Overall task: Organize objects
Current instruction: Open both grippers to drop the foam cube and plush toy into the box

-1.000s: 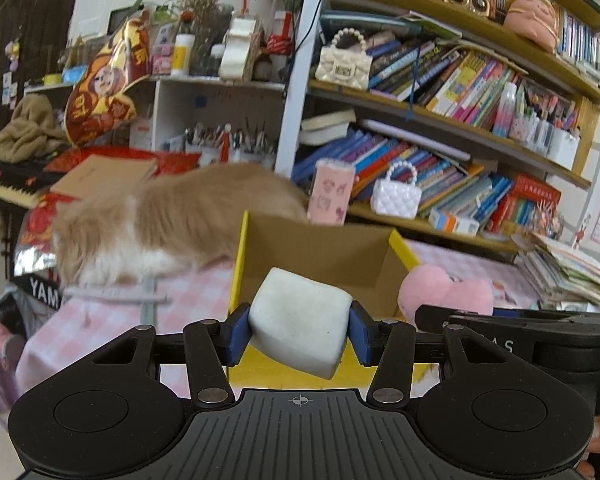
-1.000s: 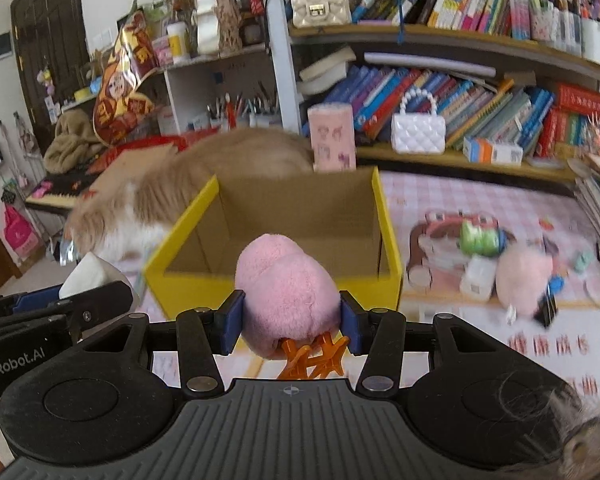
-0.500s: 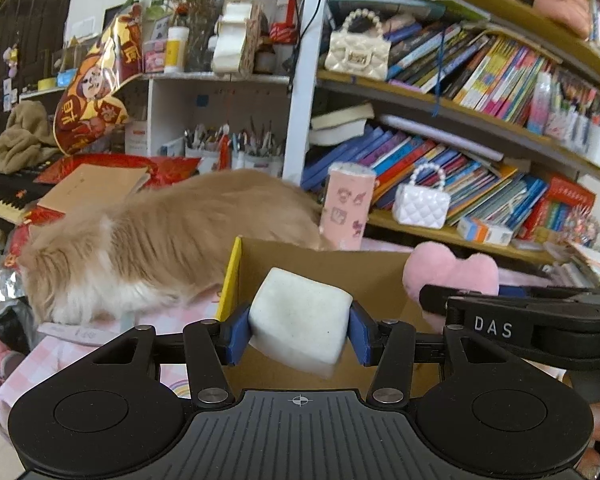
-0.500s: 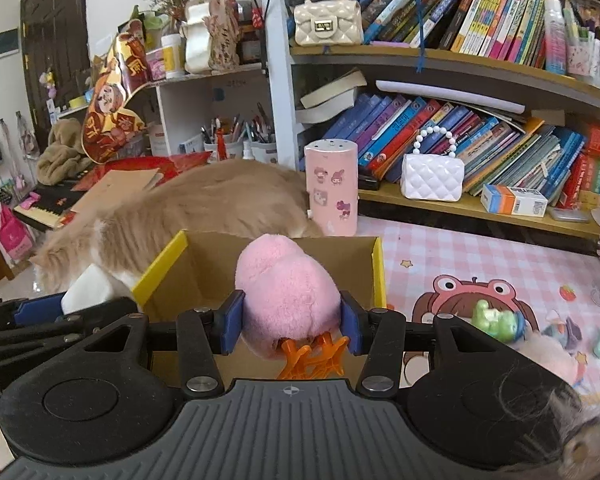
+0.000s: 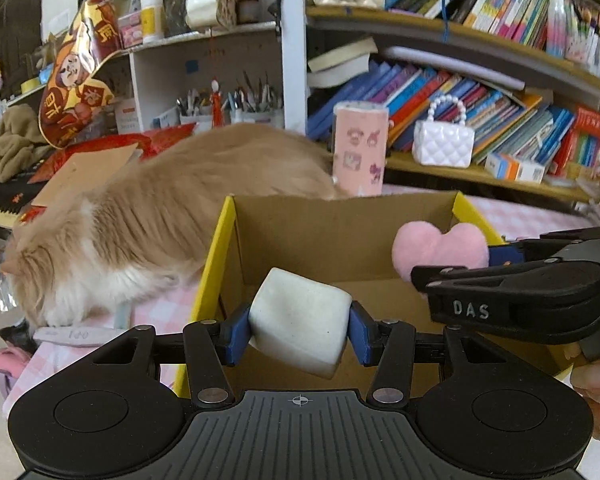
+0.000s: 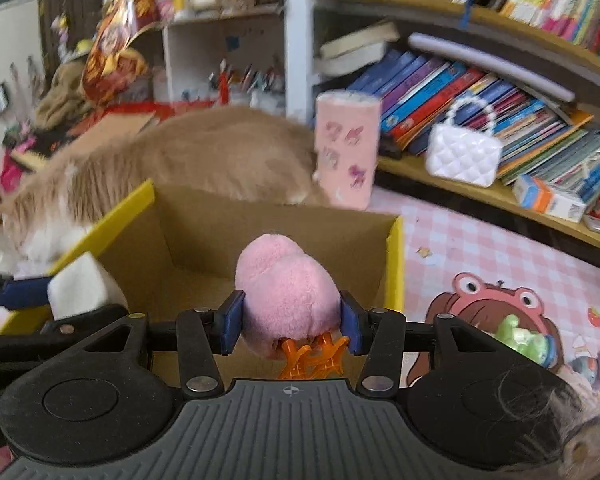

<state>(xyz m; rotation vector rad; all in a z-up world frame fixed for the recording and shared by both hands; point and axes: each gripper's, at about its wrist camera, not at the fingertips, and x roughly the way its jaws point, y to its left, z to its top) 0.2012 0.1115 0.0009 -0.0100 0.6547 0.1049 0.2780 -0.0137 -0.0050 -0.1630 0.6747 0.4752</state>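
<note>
Tongs poised above open cardboard box (image 5: 340, 236), ready for dropping: left tongs (image 5: 298, 334) pinching white foam block (image 5: 298, 332); right tongs (image 6: 288, 320) pinching pink plush toy (image 6: 286, 288); cat (image 5: 160, 216) beyond, left.

Between your left gripper's (image 5: 299, 334) blue pads sits a matt, faintly pitted white foam block (image 5: 299, 322). Your right gripper (image 6: 288, 322) pinches a fuzzy pink plush heart (image 6: 286, 294) with glossy orange plastic feet. Beyond both, the cardboard box (image 5: 340, 236) looks raw, matt brown inside, with smooth yellow edges.
</note>
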